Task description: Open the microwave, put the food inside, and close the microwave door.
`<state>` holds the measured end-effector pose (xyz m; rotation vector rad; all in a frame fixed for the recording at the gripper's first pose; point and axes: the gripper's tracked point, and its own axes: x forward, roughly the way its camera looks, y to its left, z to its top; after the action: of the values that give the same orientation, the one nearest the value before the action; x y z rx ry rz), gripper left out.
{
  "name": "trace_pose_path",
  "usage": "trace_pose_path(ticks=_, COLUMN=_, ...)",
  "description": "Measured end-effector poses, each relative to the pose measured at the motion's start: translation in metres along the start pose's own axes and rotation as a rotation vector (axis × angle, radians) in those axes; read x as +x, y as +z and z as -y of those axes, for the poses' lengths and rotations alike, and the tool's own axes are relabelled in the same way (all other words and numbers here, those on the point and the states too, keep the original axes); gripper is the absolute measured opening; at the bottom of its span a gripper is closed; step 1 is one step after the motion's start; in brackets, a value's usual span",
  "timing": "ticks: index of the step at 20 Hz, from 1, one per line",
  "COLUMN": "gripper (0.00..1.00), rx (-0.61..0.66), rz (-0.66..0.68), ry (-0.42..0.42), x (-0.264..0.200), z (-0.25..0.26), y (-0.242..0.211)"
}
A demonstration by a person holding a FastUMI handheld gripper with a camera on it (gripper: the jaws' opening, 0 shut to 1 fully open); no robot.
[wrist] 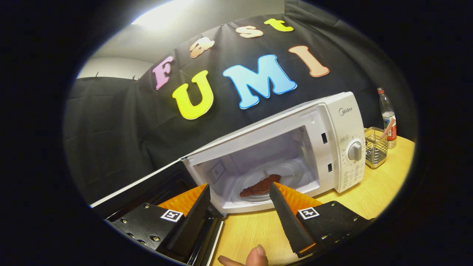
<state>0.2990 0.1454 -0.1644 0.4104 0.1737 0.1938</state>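
I see one piece of food (260, 186), a dark reddish-brown strip, lying on the glass turntable (284, 173) inside the one microwave (332, 147). The microwave's door (144, 186) is swung wide open to its left, and its cavity faces me. My gripper (240, 192) sits just in front of the microwave's opening, tilted, with its two fingers spread apart and grasping nothing; the tip of the right finger (282, 207) overlaps the near end of the food in my view, though I cannot tell whether it touches. The left finger (197, 210) stands before the lower left corner of the cavity. A person's fingertip (257, 256) shows below the microwave, between the two finger mounts. The microwave stands on a wooden bench (380, 192). To the right of the microwave I count one wire basket (376, 147) and, just behind that, one clear bottle (388, 116) with a red cap. One dial (354, 150) sits on the microwave's control panel.
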Motion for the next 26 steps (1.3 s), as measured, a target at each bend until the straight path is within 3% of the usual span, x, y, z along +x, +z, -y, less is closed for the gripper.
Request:
trace_pose_path(ticks=7, gripper=0.97, rx=-0.098, rz=-0.007, ry=0.192, x=-0.089, z=-0.047, y=0.003)
trace_pose_path(ticks=11, gripper=0.97, rx=-0.229, rz=0.018, ry=0.295, x=-0.147, z=-0.077, y=0.001)
trace_pose_path(ticks=16, gripper=0.97, rx=-0.401, rz=0.042, ry=0.515, x=-0.222, z=-0.140, y=-0.026)
trace_pose_path(ticks=21, gripper=0.97, rx=-0.478, rz=0.060, ry=0.641, x=-0.250, z=-0.193, y=-0.062)
trace_pose_path(ticks=23, gripper=0.90, rx=-0.489, rz=0.034, ry=0.672, x=-0.248, z=-0.207, y=-0.080)
trace_pose_path(ticks=26, gripper=0.76, rx=-0.506, rz=0.012, ry=0.645, x=-0.234, z=-0.215, y=-0.098)
